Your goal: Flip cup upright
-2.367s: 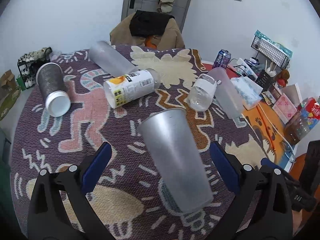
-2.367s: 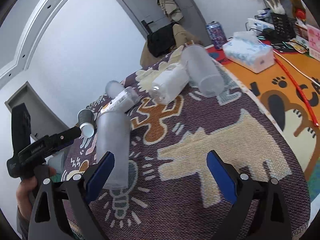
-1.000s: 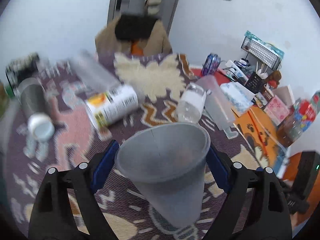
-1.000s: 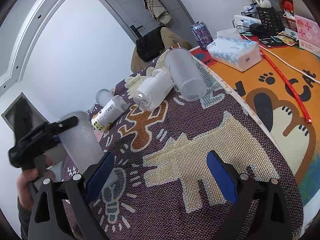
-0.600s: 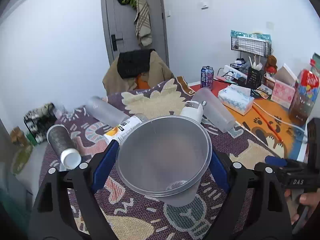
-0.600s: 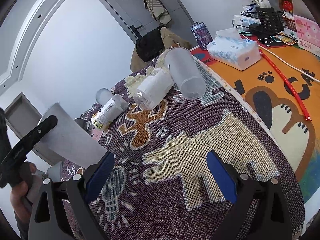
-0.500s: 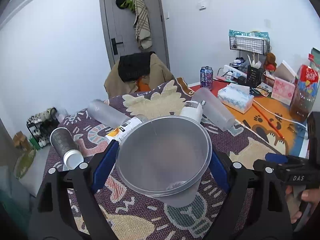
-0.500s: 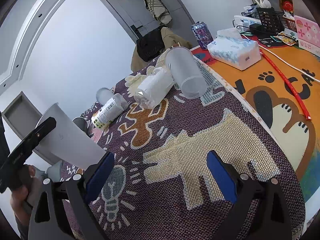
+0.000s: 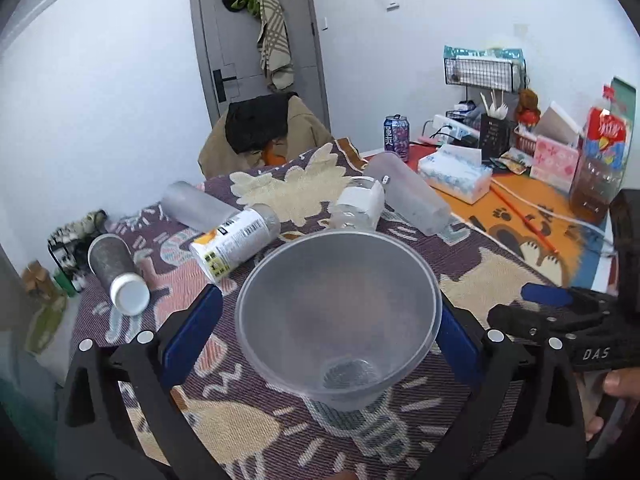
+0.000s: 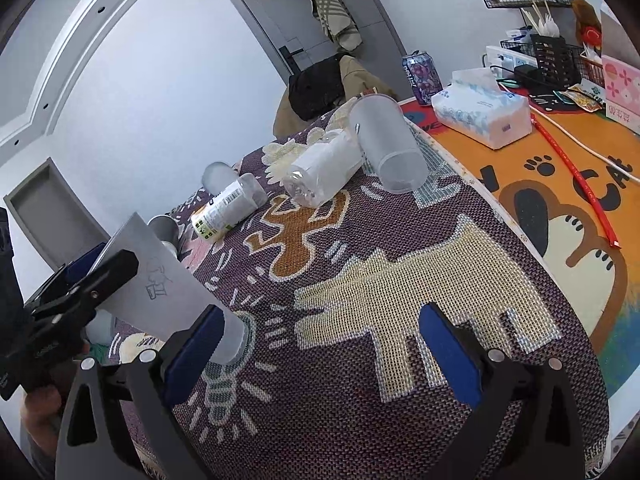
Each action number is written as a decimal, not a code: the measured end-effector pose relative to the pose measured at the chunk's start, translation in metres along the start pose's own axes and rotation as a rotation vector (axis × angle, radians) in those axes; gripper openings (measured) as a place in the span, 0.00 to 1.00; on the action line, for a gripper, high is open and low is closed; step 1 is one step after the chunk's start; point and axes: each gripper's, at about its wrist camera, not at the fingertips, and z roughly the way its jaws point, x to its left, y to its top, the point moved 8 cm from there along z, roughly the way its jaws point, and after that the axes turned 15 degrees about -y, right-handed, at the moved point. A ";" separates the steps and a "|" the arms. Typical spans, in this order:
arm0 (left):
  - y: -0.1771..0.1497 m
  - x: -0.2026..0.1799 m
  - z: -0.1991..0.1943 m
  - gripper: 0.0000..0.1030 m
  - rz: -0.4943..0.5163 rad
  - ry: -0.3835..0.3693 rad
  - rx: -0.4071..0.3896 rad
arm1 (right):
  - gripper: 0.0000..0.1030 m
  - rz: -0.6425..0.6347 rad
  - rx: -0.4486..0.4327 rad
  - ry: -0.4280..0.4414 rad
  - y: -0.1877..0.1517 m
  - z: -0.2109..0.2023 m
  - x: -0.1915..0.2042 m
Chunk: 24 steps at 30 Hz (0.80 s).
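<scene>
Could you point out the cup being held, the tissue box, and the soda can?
frosted plastic cup [image 9: 336, 312]: left wrist view, inner wall below the rim.
tissue box [image 10: 486, 118]: right wrist view, its front face.
soda can [image 9: 396, 138]: left wrist view, its purple side.

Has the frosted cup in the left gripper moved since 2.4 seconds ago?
Yes. The frosted cup, then lying on the patterned tablecloth, is now clamped in the left gripper, mouth raised, base down toward the cloth.

Bare patterned cloth [image 10: 400, 292] lies open ahead of the right tongs [image 10: 320, 350]; fallen bottles [image 10: 320, 170] and a tumbler [image 10: 390, 148] crowd the desk's far end; the tissue box [image 10: 482, 114] stands beyond.
</scene>
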 end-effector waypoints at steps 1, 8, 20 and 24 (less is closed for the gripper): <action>-0.002 0.001 -0.001 0.95 -0.010 -0.004 0.002 | 0.93 -0.003 -0.004 0.000 0.000 -0.002 0.000; -0.016 0.008 -0.010 0.95 -0.058 -0.017 0.003 | 0.93 -0.019 -0.031 0.007 -0.001 -0.011 0.008; -0.038 0.014 -0.041 0.95 -0.101 -0.029 -0.043 | 0.93 -0.065 -0.083 -0.013 -0.009 -0.033 0.025; -0.041 0.016 -0.056 0.95 -0.112 -0.027 -0.072 | 0.93 -0.079 -0.095 -0.014 -0.012 -0.039 0.032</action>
